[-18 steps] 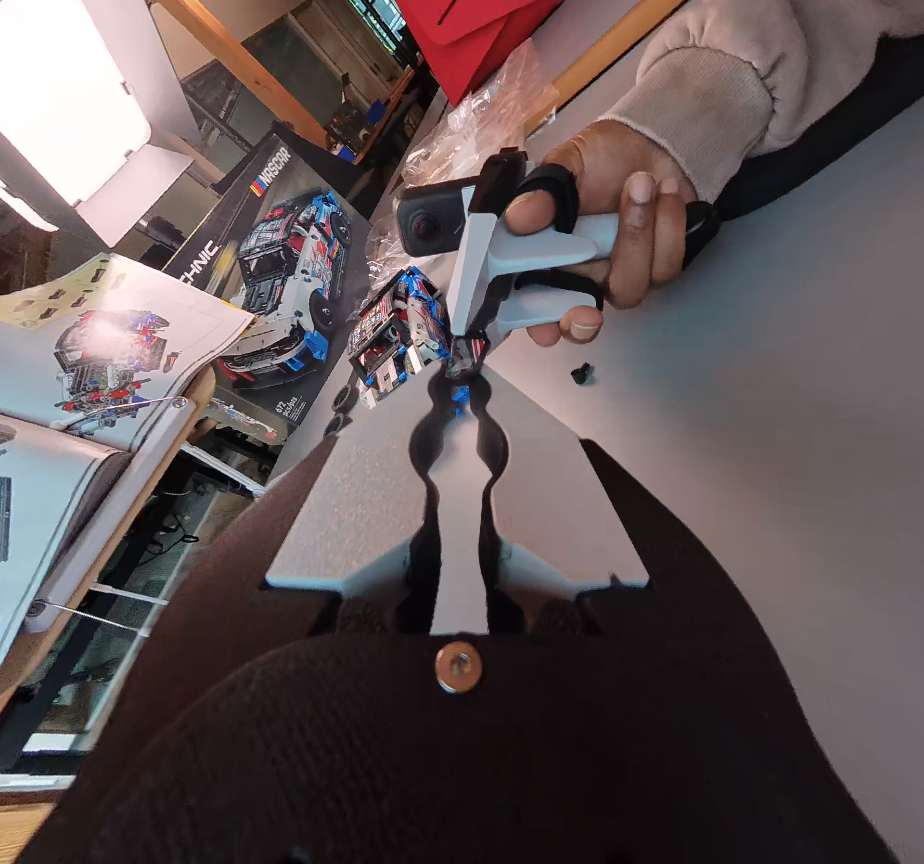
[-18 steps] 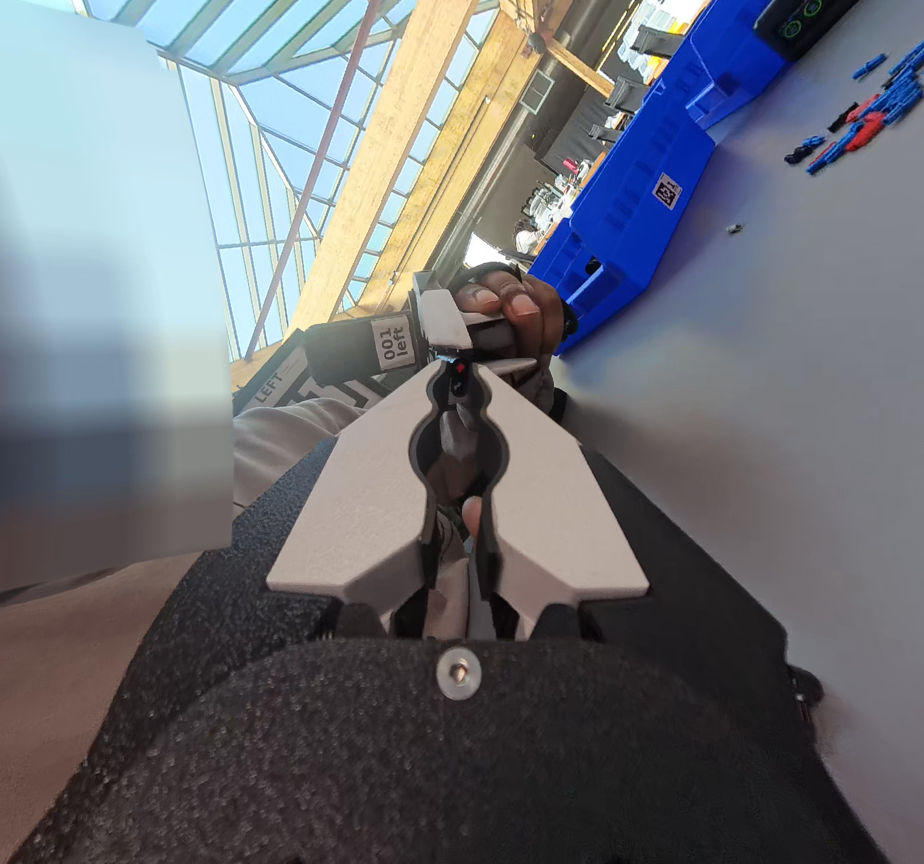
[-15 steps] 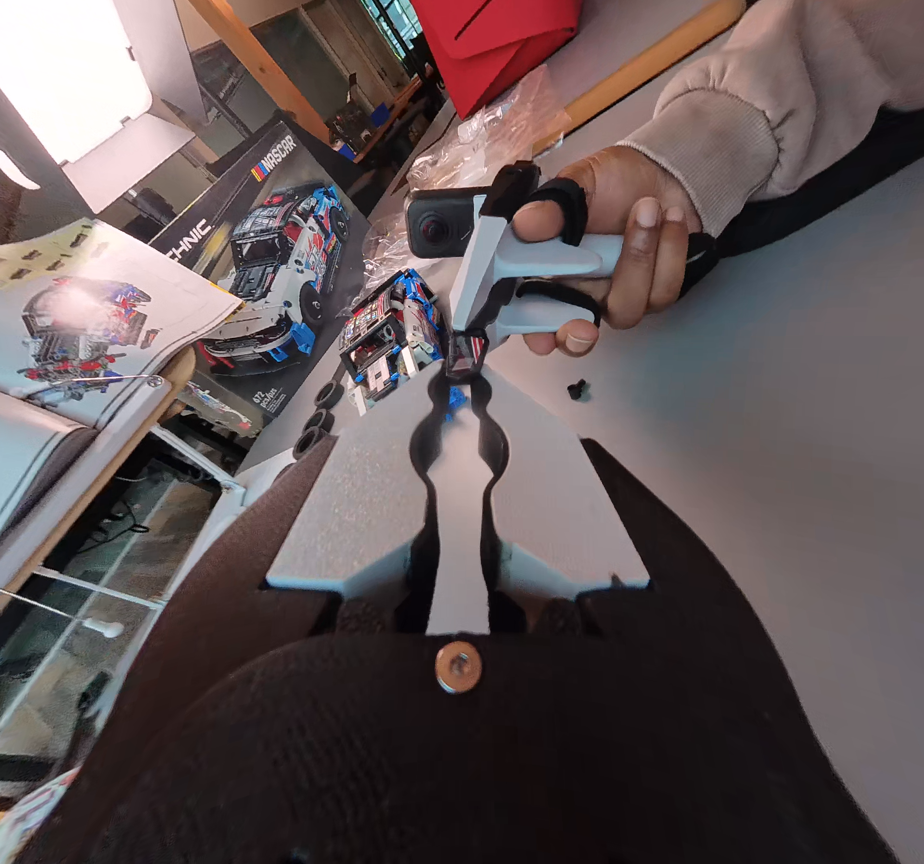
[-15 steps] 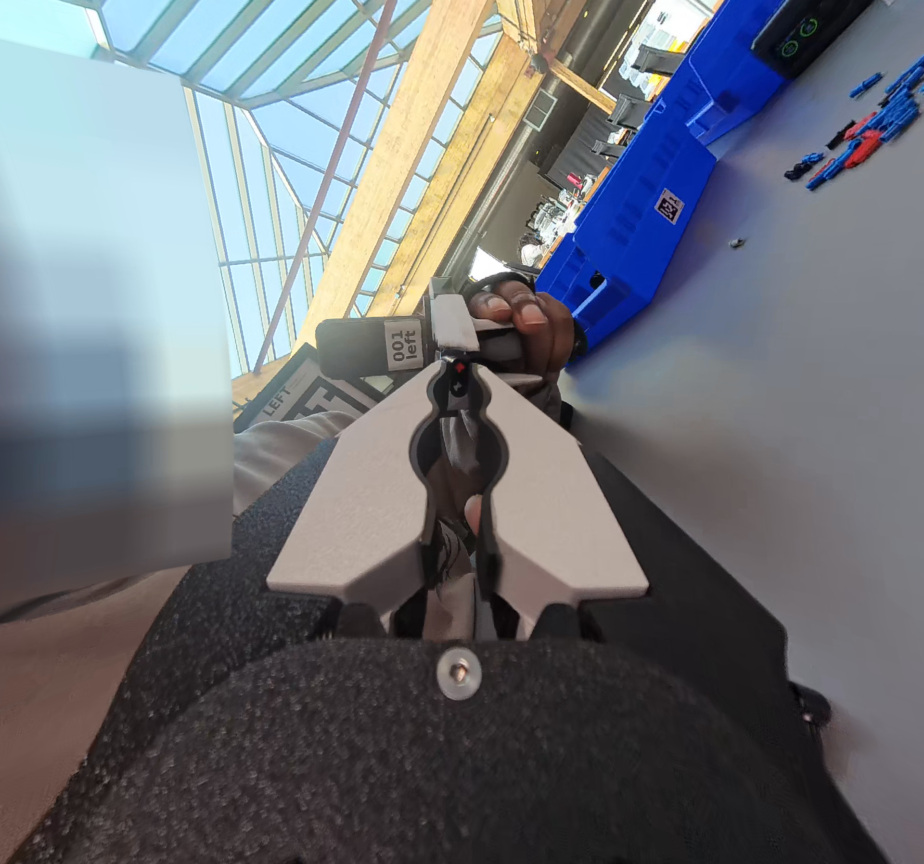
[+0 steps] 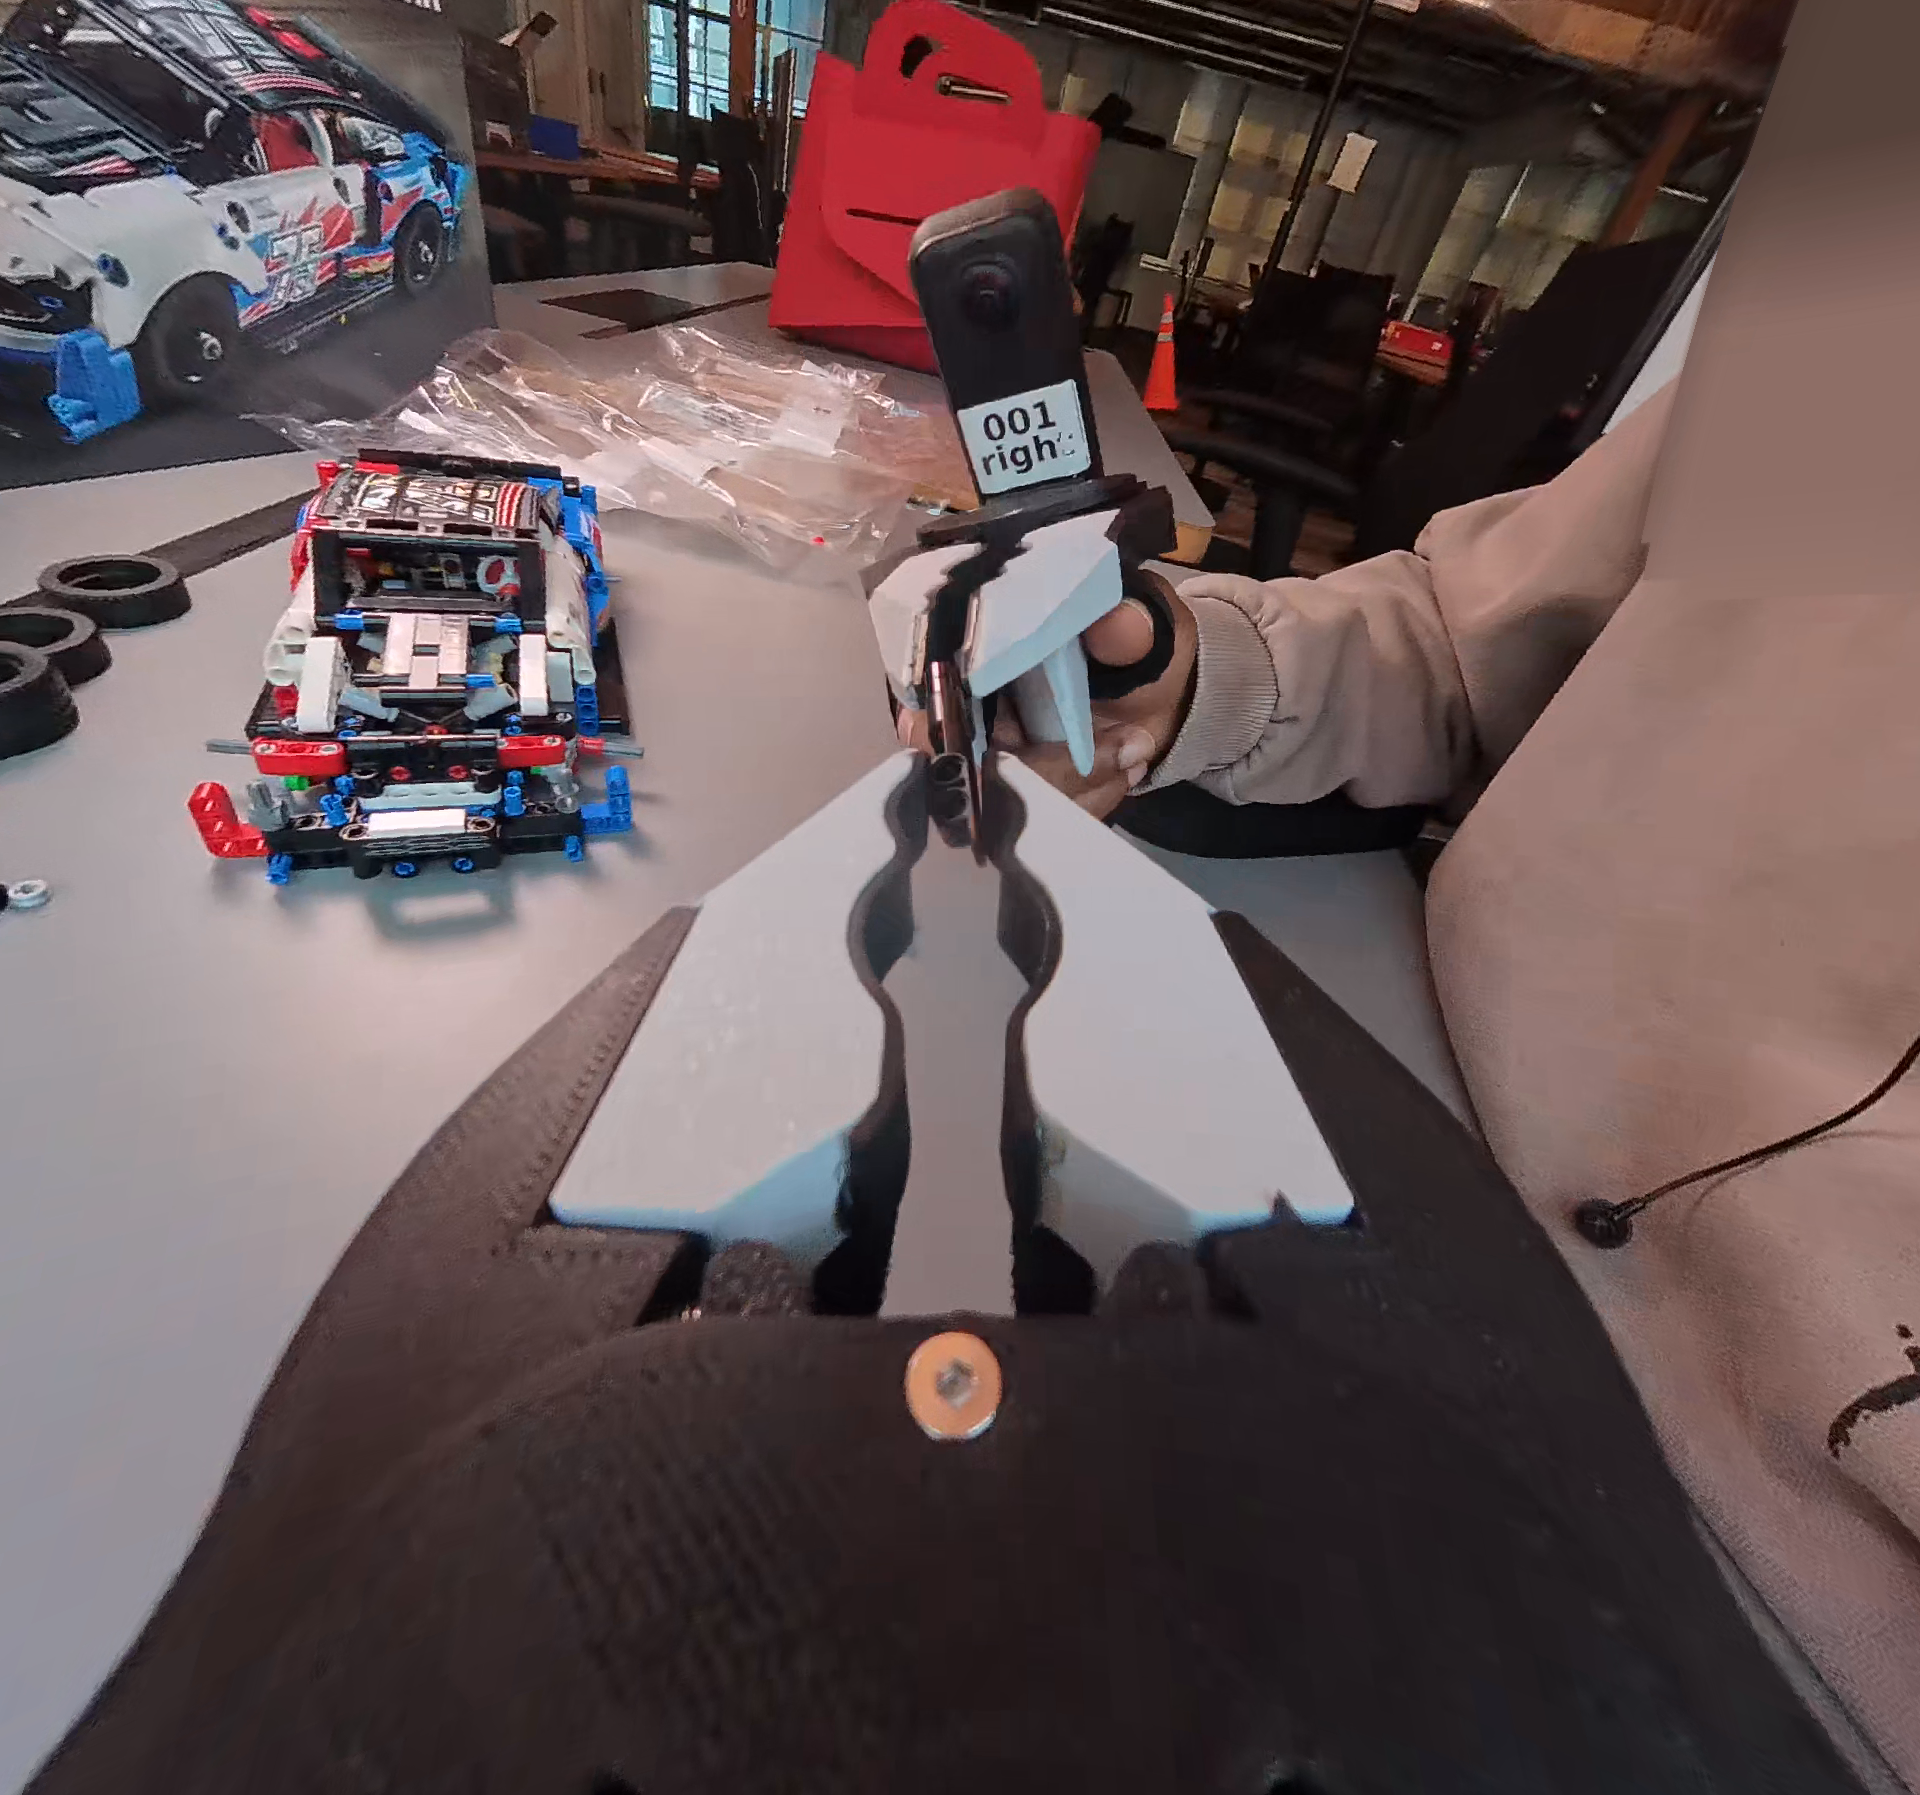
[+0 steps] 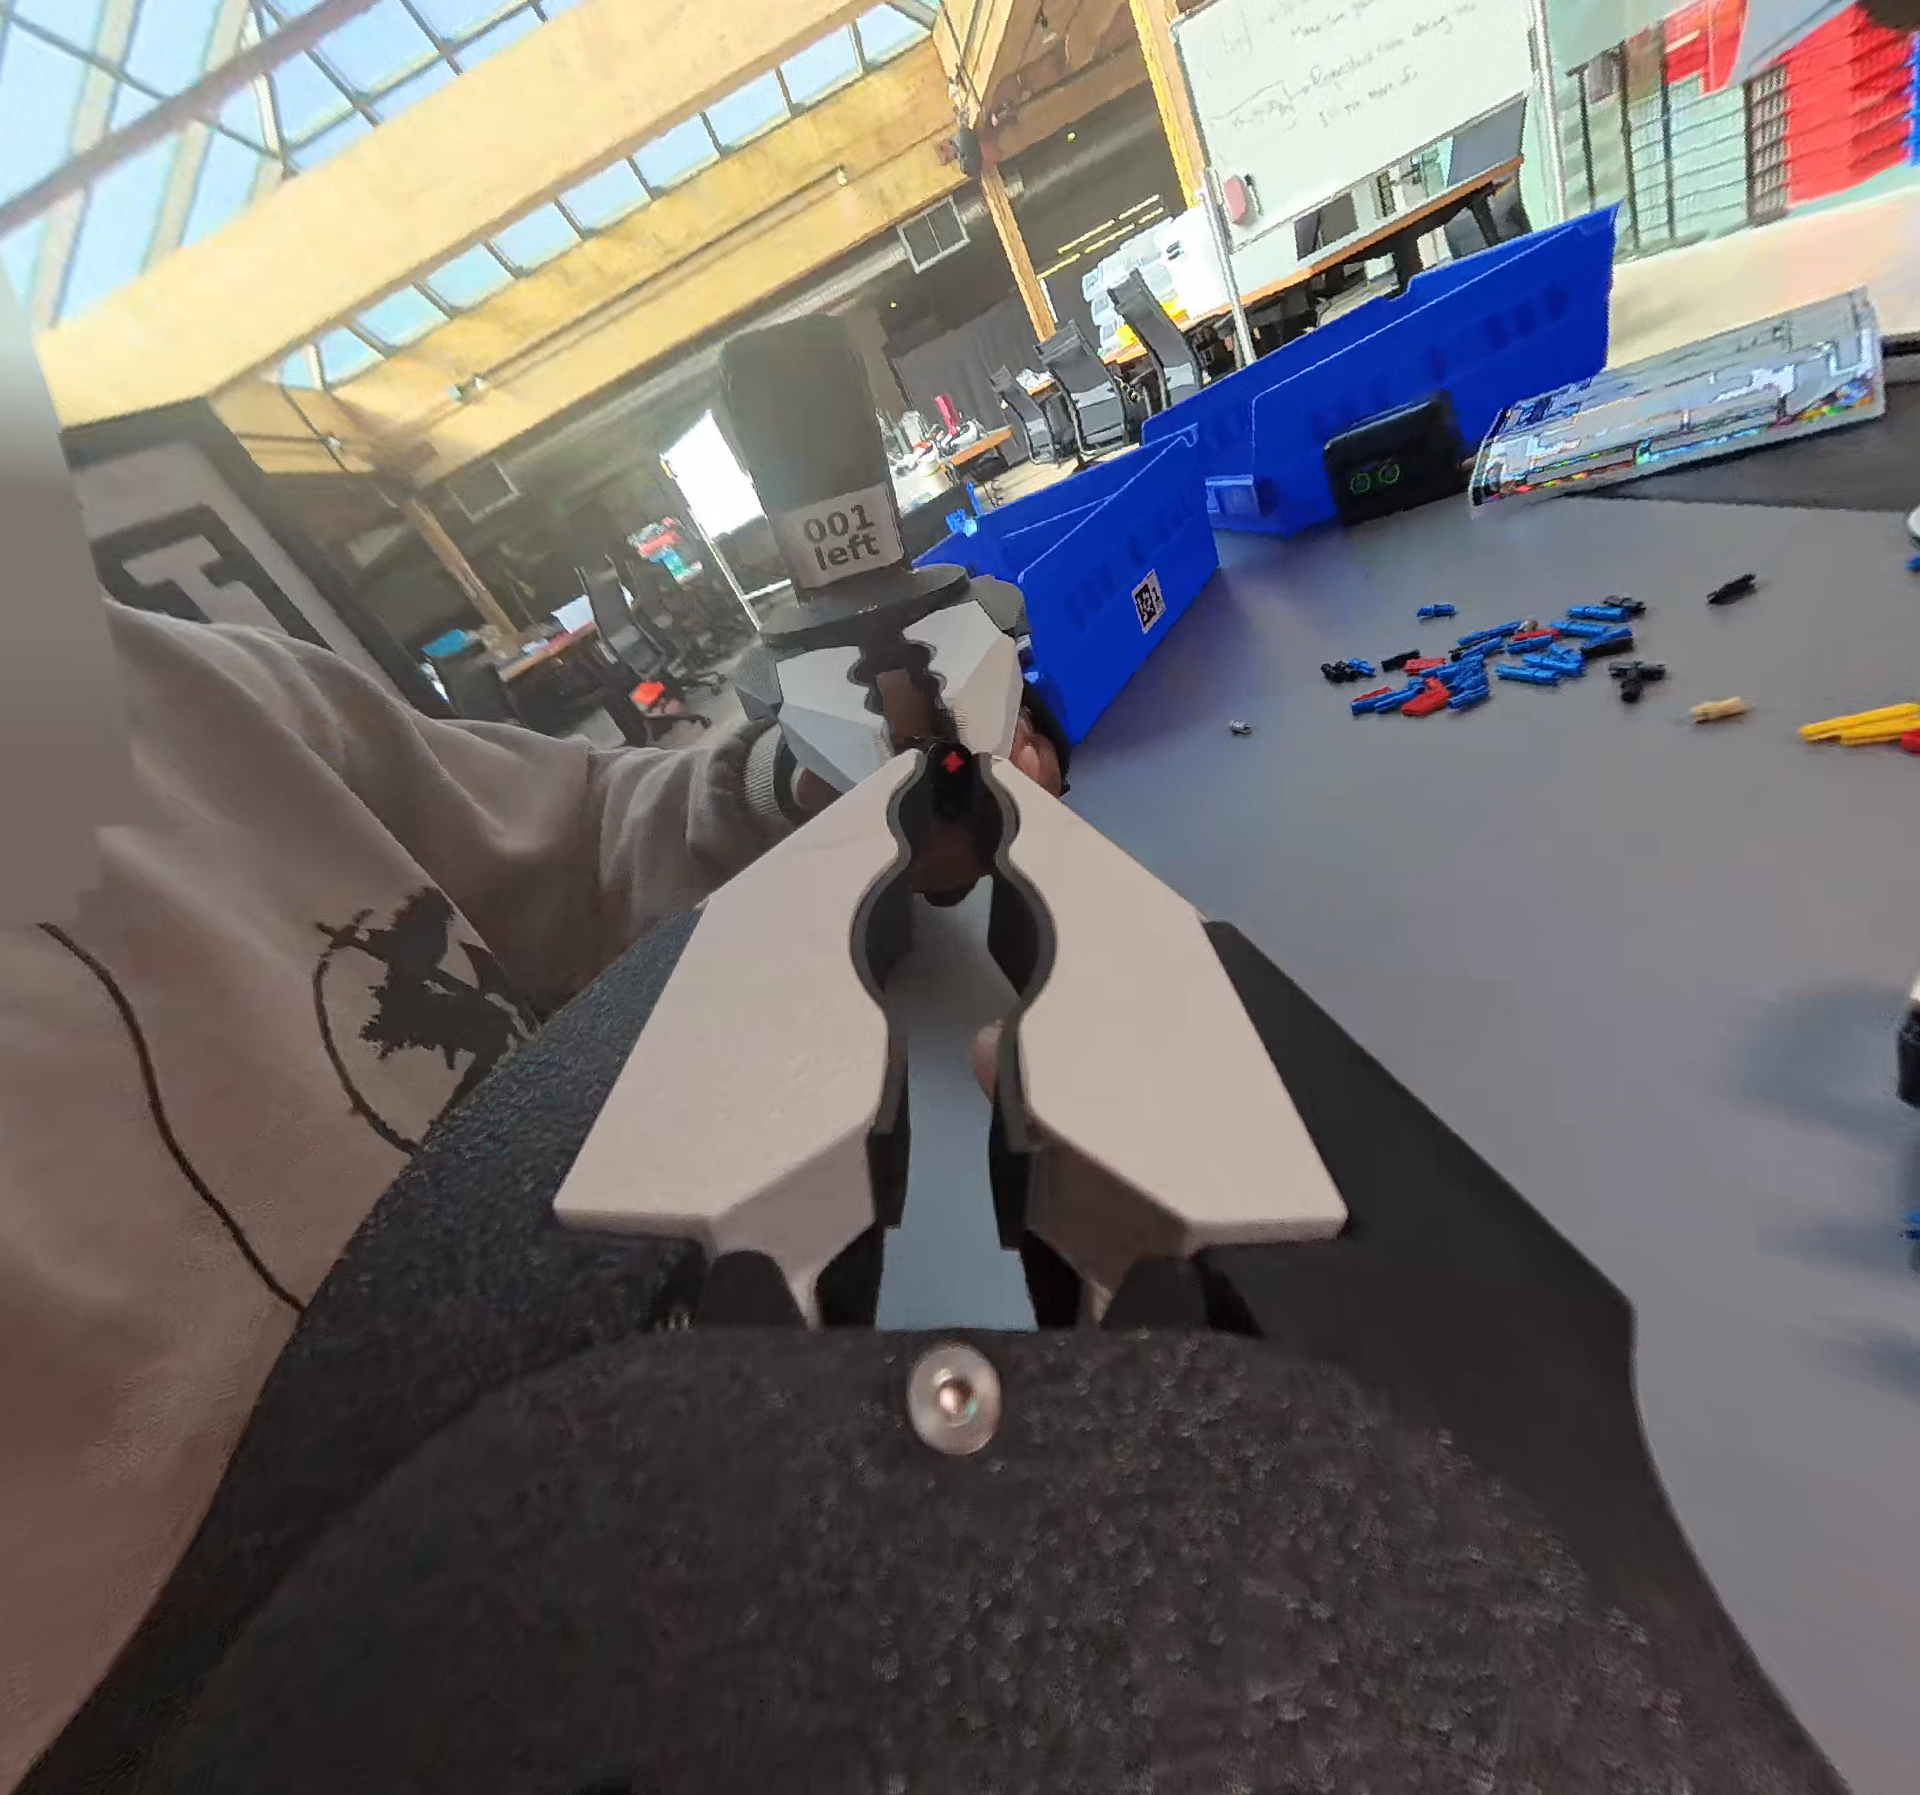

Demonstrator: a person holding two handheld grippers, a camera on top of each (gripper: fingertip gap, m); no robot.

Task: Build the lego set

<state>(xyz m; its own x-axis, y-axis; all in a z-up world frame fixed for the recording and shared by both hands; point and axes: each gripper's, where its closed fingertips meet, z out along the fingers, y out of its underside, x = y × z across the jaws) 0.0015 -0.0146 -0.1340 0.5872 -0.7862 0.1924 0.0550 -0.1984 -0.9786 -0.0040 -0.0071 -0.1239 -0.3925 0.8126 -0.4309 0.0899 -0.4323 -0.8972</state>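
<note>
Above the grey worktop (image 5: 208, 1070), both grippers meet tip to tip; left gripper (image 5: 951, 795) and right gripper (image 6: 951, 774) each nipped on one small dark piece (image 5: 954, 789), shape unclear; studded car model (image 5: 436, 665) alongside.

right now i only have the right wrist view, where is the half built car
Observer: The car stands on the grey table, off to the left of the left gripper and clear of both grippers.
Operator: any wheels on it yet
Observer: None that I can see. Three black tyres lie loose on the table, left of the car.
Operator: is the left gripper holding anything
Observer: Yes, a small black part with round holes is pinched at its tips, close against the dark part that the right gripper holds.
</note>
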